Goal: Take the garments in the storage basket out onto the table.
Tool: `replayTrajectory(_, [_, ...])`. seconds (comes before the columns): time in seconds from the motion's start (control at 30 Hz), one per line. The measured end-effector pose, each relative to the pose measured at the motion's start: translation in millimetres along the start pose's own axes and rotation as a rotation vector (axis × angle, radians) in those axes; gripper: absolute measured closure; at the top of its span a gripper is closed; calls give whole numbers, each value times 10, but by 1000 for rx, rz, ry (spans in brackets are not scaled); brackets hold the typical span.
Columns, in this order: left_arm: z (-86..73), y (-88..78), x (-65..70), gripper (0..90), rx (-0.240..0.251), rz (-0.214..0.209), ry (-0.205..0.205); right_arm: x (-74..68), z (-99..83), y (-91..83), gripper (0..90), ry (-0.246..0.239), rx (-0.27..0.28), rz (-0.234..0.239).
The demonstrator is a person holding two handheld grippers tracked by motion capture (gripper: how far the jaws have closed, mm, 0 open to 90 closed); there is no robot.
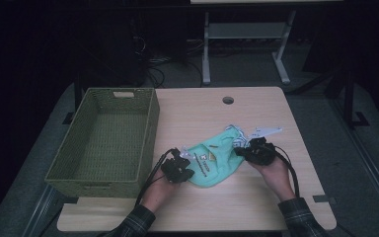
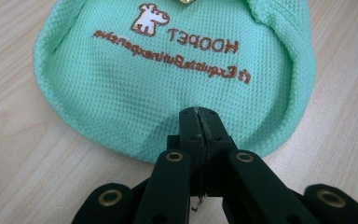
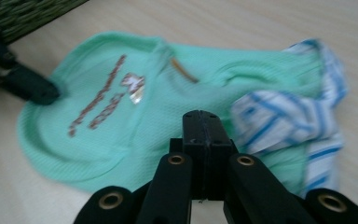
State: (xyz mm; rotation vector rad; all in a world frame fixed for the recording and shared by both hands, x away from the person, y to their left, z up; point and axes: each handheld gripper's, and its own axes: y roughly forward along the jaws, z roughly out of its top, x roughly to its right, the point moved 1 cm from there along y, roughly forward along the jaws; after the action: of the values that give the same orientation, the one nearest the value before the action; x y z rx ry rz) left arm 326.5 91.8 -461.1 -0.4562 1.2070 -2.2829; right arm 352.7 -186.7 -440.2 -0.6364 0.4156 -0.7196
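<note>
- My left tongs (image 2: 199, 114) are closed on the hem of the mint garment (image 2: 168, 79).
- My right tongs (image 3: 204, 116) are closed on its other edge.
- I judge it soft and light; the hems seem best to hold.

A light wood-grain counter (image 1: 256, 197) with a round cable hole (image 1: 228, 100) near its far edge is seen standing on a grey floor (image 1: 321, 113). Beyond it, the white metal legs of a second table (image 1: 206, 54) are set on that floor, with dark cables (image 1: 153, 69) lying beside them. The room behind is kept dim, and its far side is lost in shadow.
</note>
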Motion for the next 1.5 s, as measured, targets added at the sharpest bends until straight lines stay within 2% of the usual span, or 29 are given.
replayTrajectory(0.1, [7,4,2,886,1,-7,-10,-132,-90,27,898,-2,-11,28])
replayTrajectory(0.2, [48,-14,-27,884,11,-18,-23,-250,-158,64,898,-25,-31,46])
replayTrajectory(0.4, [280,-64,-147,887,58,-8,-28,-364,-243,162,898,-40,-65,70])
replayTrajectory(0.57, [528,-19,-295,887,84,8,-37,-396,-256,231,897,-57,-66,75])
replayTrajectory(0.77, [808,129,-490,889,115,14,-28,-393,-277,301,897,-49,-91,78])
replayTrajectory(0.8, [886,198,-548,889,116,13,-31,-383,-284,308,897,-46,-95,80])
replayTrajectory(0.93, [987,324,-610,889,113,18,-40,-383,-284,306,897,-49,-97,76])
replayTrajectory(0.97, [1012,363,-643,889,95,21,-25,-385,-285,306,897,-48,-98,76])
replayTrajectory(1.0, [1031,407,-654,889,91,24,-35,-385,-287,308,897,-52,-94,74])
replayTrajectory(1.03, [1047,446,-664,889,86,26,-31,-386,-287,306,897,-50,-96,75])
replayTrajectory(1.1, [1069,512,-677,888,45,31,0,-382,-289,302,897,-49,-100,78])
replayTrajectory(1.23, [1056,605,-709,888,14,45,4,-365,-296,300,897,-50,-96,85])
replayTrajectory(1.5, [945,577,-663,894,-5,30,-28,-335,-307,253,898,-41,-117,80])
